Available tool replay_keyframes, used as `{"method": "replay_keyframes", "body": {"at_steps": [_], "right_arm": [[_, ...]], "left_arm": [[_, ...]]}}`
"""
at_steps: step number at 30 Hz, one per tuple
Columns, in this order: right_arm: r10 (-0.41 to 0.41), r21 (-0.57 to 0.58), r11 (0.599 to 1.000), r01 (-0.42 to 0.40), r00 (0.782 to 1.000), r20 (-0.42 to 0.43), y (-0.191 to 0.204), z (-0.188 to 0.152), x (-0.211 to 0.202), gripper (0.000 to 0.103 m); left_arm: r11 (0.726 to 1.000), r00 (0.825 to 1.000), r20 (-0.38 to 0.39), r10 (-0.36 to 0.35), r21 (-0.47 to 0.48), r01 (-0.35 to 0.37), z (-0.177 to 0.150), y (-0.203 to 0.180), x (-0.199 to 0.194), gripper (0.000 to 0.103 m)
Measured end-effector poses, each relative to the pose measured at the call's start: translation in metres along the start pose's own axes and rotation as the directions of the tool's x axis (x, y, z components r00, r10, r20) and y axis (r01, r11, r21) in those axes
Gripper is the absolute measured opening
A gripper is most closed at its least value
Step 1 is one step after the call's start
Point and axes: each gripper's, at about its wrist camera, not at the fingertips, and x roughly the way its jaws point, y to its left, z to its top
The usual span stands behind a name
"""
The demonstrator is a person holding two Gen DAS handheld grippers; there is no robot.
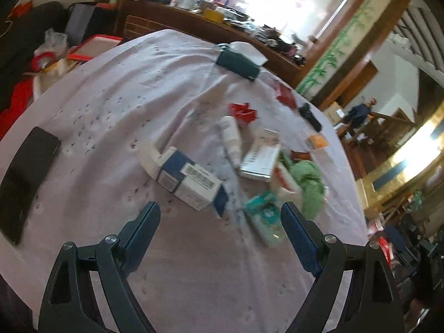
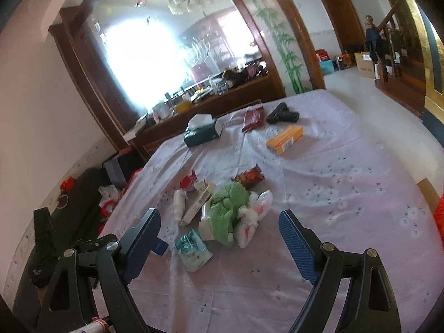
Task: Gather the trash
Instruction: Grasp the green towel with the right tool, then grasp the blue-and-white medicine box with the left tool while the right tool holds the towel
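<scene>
A heap of trash lies on the lilac tablecloth (image 1: 116,88). In the left wrist view I see a blue and white carton (image 1: 188,179), a white tube (image 1: 231,138), a barcoded box (image 1: 260,156), red wrappers (image 1: 244,112), a green cloth (image 1: 309,183) and a teal tissue pack (image 1: 265,219). My left gripper (image 1: 220,216) is open and empty, just short of the carton. In the right wrist view my right gripper (image 2: 219,223) is open and empty above the tissue pack (image 2: 193,249), green cloth (image 2: 226,208) and white plastic bag (image 2: 252,213).
A black phone (image 1: 26,177) lies at the table's left. A dark tissue box (image 2: 202,131), orange box (image 2: 284,138), dark red packet (image 2: 252,119) and black object (image 2: 283,116) sit farther back. A cluttered wooden sideboard (image 2: 222,97) stands behind. Red items lie left of the table.
</scene>
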Motion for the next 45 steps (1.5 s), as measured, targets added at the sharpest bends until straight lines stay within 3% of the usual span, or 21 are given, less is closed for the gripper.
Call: {"method": "replay_keyframes", "body": {"at_steps": [5,13,19,23,25,28,30,33,38,42,45], "right_arm": [[0.009,0.013,1.000,-0.009,0.999,-0.039,-0.003,0.004,0.030,0.088],[0.008,-0.018,1.000,-0.011,0.990,-0.140,0.000,0.017,0.102,0.087],[-0.049,-0.065,0.997,0.038,0.982,-0.180,0.006,0.021,0.151,0.087],[-0.148,-0.149,0.981,0.121,0.972,-0.181,0.016,0.015,0.176,0.087],[-0.177,-0.193,0.971,0.142,0.967,-0.182,0.019,0.010,0.185,0.084],[-0.225,-0.239,0.954,0.178,0.957,-0.185,0.022,0.003,0.191,0.060],[-0.220,-0.243,0.954,0.174,0.959,-0.177,0.022,0.003,0.185,0.045],[-0.180,-0.220,0.965,0.142,0.970,-0.165,0.021,0.004,0.167,0.033],[-0.106,-0.155,0.983,0.094,0.992,-0.070,0.024,0.005,0.107,0.028],[-0.069,-0.118,0.990,0.070,0.997,0.016,0.025,0.003,0.054,0.028],[-0.058,-0.082,0.995,0.063,0.997,0.056,0.021,-0.003,0.018,0.028]], "left_arm": [[0.998,0.998,-0.065,0.027,-0.053,-0.030,0.007,0.011,0.032,0.087],[0.992,0.991,-0.107,0.083,-0.083,-0.092,0.023,0.021,0.073,0.087],[0.986,0.986,-0.117,0.120,-0.103,-0.132,0.031,0.032,0.089,0.087],[0.985,0.983,-0.123,0.140,-0.086,-0.151,0.030,0.034,0.095,0.086],[0.986,0.983,-0.115,0.141,-0.076,-0.150,0.029,0.033,0.094,0.084],[0.988,0.985,-0.103,0.139,-0.049,-0.145,0.026,0.030,0.090,0.079],[0.989,0.986,-0.086,0.140,-0.033,-0.143,0.024,0.029,0.085,0.074],[0.990,0.988,-0.071,0.138,-0.017,-0.139,0.021,0.029,0.079,0.068],[0.994,0.994,-0.045,0.103,-0.018,-0.104,0.014,0.032,0.059,0.061],[0.999,0.996,-0.082,0.033,-0.010,-0.034,0.004,0.026,0.052,0.062],[0.999,0.994,-0.097,0.045,-0.005,-0.046,-0.003,0.021,0.052,0.066]]}}
